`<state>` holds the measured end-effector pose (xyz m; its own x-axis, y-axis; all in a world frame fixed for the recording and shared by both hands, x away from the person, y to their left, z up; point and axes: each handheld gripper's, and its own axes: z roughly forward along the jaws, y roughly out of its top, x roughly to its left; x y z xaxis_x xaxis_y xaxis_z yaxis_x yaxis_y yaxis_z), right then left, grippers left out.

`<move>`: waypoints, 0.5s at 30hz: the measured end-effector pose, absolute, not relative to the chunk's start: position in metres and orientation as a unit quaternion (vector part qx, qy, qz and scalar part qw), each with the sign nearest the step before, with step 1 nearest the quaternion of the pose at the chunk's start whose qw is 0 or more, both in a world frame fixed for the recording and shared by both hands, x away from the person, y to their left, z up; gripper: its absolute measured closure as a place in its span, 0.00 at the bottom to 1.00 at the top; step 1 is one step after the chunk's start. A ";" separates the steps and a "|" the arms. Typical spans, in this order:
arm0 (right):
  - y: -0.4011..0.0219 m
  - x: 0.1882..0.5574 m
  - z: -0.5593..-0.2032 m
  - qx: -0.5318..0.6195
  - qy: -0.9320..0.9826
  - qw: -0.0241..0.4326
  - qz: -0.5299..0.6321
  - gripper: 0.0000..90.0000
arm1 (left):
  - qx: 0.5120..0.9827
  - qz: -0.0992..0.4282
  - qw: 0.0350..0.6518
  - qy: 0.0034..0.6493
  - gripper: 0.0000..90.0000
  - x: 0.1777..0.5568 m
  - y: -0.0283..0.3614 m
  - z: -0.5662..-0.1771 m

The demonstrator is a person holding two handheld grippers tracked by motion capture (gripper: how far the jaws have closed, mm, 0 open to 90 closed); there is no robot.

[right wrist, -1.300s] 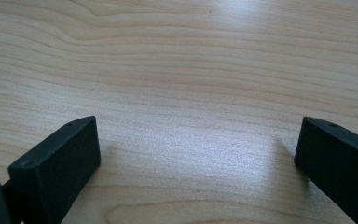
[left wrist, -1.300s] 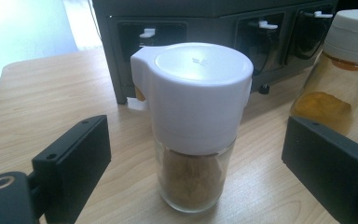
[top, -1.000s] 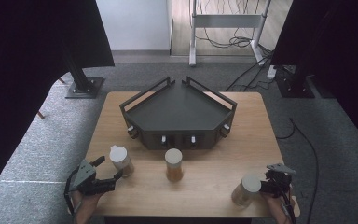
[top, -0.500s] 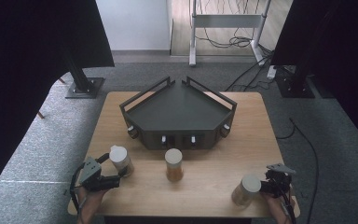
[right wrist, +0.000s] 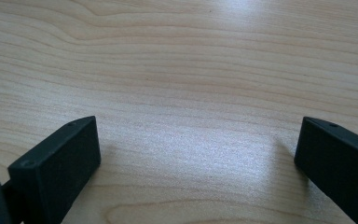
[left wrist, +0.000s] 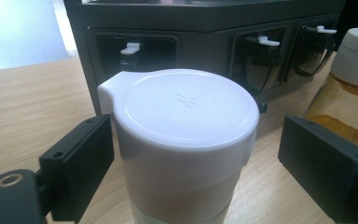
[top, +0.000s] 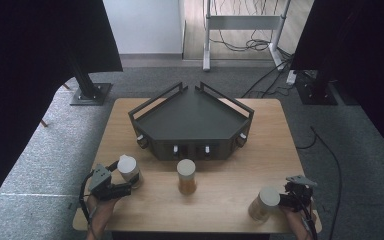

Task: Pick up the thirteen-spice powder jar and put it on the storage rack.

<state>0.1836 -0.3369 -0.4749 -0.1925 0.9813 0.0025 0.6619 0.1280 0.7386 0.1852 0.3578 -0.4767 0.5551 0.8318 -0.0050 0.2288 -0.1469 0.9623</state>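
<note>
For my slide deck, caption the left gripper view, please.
Open left gripper straddling a white-lidded jar before the dark tray.

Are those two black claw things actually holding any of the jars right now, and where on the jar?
Nothing is held. The left gripper has its jaws open around the white-lidded jar, gaps showing. The right gripper is open over bare table.

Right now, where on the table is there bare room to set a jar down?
Bare wood lies between the middle jar and the right jar, and along the table beside the tray. It is crowded at the left jar, straddled by the open left gripper.
</note>
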 end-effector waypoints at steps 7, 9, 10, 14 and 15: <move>-0.337 0.184 -0.475 0.582 0.706 0.256 0.312 0.00 | 0.697 0.282 0.536 0.384 0.16 0.191 0.352 -0.478; -0.337 0.184 -0.475 0.582 0.706 0.256 0.312 0.00 | 0.695 0.283 0.536 0.387 0.17 0.193 0.349 -0.478; -0.337 0.184 -0.475 0.582 0.706 0.256 0.312 0.00 | 0.694 0.284 0.535 0.388 0.17 0.194 0.348 -0.478; -0.337 0.184 -0.475 0.582 0.706 0.256 0.312 0.00 | 0.686 0.287 0.539 0.395 0.27 0.197 0.346 -0.481; -0.337 0.183 -0.475 0.581 0.706 0.256 0.313 0.00 | 0.684 0.287 0.541 0.397 0.30 0.197 0.346 -0.482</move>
